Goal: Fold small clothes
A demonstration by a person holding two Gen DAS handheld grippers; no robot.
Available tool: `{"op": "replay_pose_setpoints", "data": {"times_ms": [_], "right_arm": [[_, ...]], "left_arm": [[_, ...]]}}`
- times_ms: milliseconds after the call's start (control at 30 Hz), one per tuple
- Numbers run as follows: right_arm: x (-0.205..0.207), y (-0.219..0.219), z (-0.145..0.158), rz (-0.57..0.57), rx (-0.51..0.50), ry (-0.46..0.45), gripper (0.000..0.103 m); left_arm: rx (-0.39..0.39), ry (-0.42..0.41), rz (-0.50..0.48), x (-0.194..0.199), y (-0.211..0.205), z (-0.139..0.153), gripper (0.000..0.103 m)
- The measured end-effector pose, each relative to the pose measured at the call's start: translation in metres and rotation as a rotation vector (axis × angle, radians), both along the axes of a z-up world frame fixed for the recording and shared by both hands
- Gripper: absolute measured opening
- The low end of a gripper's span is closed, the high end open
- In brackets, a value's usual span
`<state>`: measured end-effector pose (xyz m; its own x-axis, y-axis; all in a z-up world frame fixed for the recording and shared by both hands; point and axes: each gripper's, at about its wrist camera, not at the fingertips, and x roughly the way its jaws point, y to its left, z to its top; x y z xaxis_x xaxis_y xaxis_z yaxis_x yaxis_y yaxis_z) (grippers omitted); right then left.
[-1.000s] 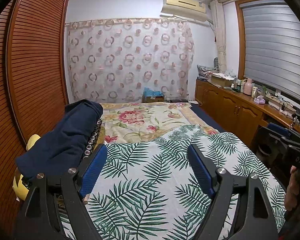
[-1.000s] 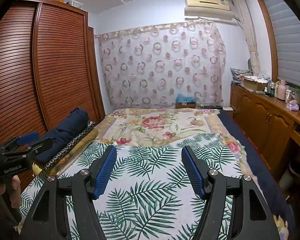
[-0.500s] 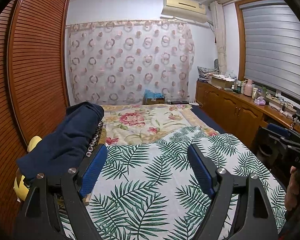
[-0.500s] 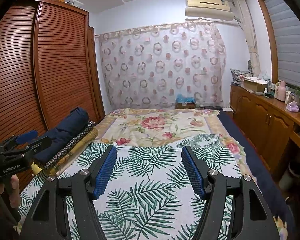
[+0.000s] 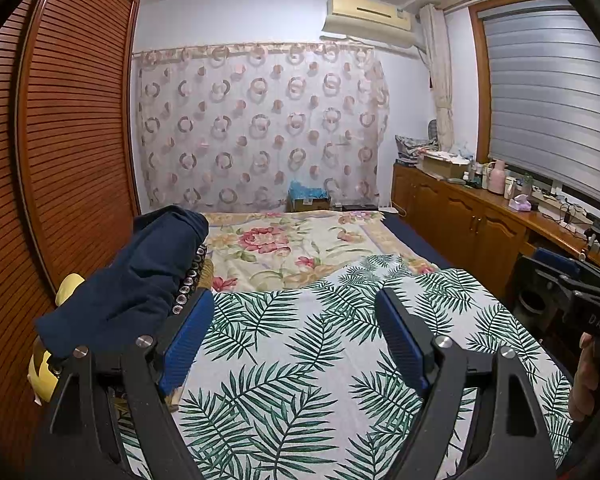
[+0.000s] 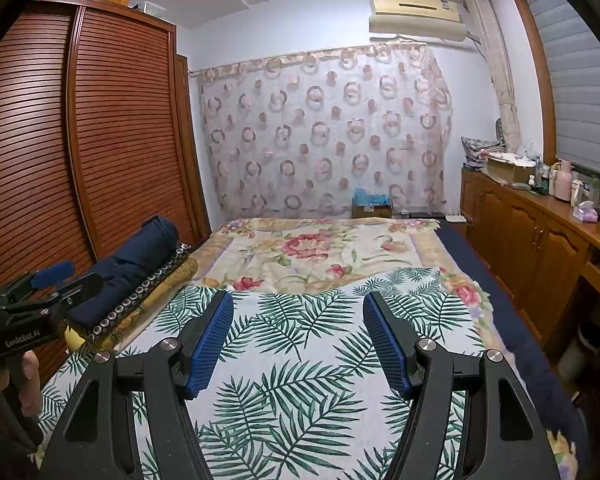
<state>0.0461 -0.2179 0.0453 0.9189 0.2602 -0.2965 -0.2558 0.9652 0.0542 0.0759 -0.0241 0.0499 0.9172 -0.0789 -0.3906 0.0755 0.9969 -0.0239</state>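
A dark blue cloth (image 5: 140,276) lies bunched along the bed's left edge, on a roll with a studded black trim (image 6: 140,296); the same blue cloth (image 6: 132,264) shows at left in the right wrist view. My left gripper (image 5: 296,308) hovers open over the palm-leaf sheet (image 5: 284,344), its left finger close beside the blue cloth, nothing between the blue pads. My right gripper (image 6: 298,312) is open too, above the palm-leaf sheet (image 6: 300,368), empty. The left gripper (image 6: 40,292) appears at the far left of the right wrist view, and the right gripper (image 5: 580,284) at the far right of the left wrist view, each in a hand.
A floral blanket (image 6: 312,248) covers the far half of the bed. Slatted wooden wardrobe doors (image 5: 68,140) line the left side. A wooden cabinet (image 6: 540,240) with bottles and boxes runs along the right. A patterned curtain (image 5: 260,128) hangs at the far wall.
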Motion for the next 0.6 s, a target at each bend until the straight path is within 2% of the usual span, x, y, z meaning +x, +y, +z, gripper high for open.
{"op": "replay_pose_setpoints", "data": {"times_ms": [600], "right_arm": [[-0.0001, -0.0012, -0.0008, 0.002, 0.001, -0.001, 0.069]], "left_arm": [[0.001, -0.002, 0.000, 0.0008, 0.0006, -0.0014, 0.083]]}}
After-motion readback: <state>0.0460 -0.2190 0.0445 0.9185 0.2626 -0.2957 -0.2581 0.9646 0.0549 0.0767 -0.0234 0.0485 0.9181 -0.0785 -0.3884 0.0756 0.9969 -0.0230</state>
